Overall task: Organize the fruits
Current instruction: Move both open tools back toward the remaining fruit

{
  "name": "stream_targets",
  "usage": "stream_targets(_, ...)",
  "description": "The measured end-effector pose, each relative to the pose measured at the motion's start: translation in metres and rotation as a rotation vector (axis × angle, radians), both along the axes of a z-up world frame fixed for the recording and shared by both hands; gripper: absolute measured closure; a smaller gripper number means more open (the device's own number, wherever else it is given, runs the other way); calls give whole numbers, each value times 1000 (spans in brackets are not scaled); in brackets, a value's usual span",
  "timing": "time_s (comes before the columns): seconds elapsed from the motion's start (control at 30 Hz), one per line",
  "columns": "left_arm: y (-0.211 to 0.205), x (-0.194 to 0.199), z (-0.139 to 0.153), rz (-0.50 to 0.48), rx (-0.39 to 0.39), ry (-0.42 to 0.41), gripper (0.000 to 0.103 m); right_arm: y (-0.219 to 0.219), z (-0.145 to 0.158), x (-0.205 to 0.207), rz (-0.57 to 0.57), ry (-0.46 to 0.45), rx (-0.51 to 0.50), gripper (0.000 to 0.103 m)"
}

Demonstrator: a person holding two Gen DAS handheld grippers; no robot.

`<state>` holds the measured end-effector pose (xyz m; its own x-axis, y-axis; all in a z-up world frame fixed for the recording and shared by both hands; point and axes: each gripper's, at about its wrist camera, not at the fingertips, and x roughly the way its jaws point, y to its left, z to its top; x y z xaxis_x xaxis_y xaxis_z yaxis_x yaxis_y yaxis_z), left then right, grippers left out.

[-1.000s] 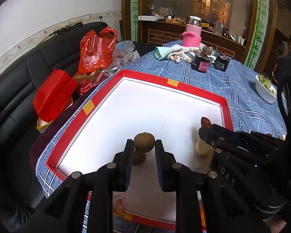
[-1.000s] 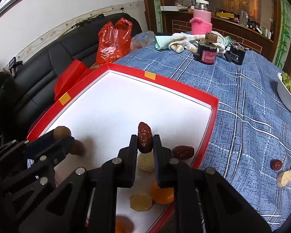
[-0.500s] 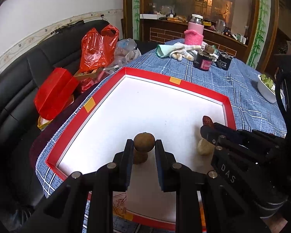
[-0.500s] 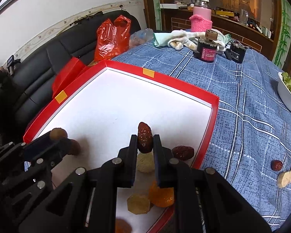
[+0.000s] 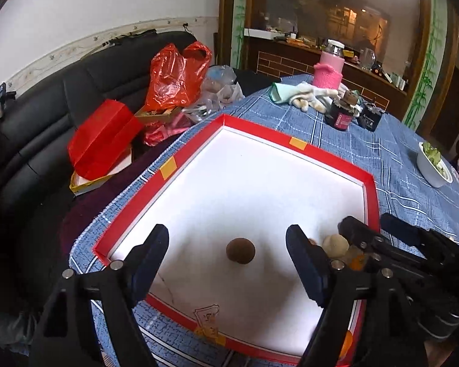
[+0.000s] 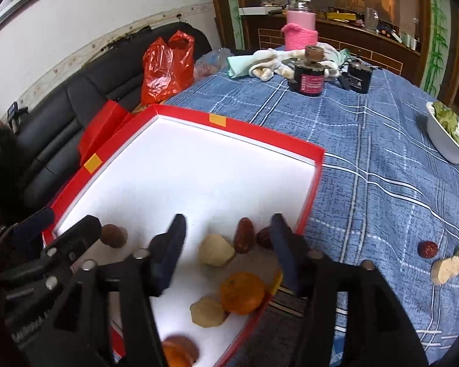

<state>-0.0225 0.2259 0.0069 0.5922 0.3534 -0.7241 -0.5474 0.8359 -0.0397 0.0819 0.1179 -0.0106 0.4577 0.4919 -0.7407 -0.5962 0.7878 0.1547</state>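
Now both grippers hang over the near end of a shallow red-rimmed box (image 5: 293,143) with a white floor, set on a desk (image 6: 382,159) under a blue plaid cloth.

Seen from the left wrist, the left gripper (image 5: 228,241) has just been opening; its fingers (image 5: 151,244) stand wide apart, touching nothing. Between them a round, dull brown fruit (image 5: 240,250) lies loose on the white floor.

Seen from the right wrist, the right gripper (image 6: 228,235) has likewise just been opening, and its fingers (image 6: 171,241) are spread and grip nothing. A dark red, wrinkled date (image 6: 244,238) lies between them near the right finger, free of both pads, just beside a pale, lumpy peeled piece (image 6: 215,250). A 2nd date (image 6: 263,236) is partly hidden behind the right finger. Nearer the camera sit an orange tangerine (image 6: 242,292) against the box's right rim, a tan peeled piece (image 6: 207,310) touching it, and another orange fruit (image 6: 177,351), blurred, at the bottom edge.

All fruit in the box crowds its near end; the far half of the white floor is open. On the cloth to the right of the box, well apart from it, lie a red date (image 6: 427,249) and pale pieces (image 6: 449,264). A white bowl of greens (image 6: 446,134) stands by the desk's right edge.
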Motion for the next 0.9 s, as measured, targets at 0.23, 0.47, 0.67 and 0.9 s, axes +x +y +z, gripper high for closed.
stream_targets(0.23, -19, -4, 12, -40, 31, -24, 24, -31, 18, -12, -42, -41, 56, 27)
stream_targets(0.47, -52, 1, 18, -127, 49, -43, 24, -86, 19, -30, -104, -58, 80, 24)
stream_targets(0.67, -94, 14, 14, -247, 46, -44, 24, -145, 7, -44, -189, -51, 87, 24)
stream_targets(0.9, -145, 24, 6, -372, 76, -20, 24, -211, -4, -47, -307, -37, 85, 24)
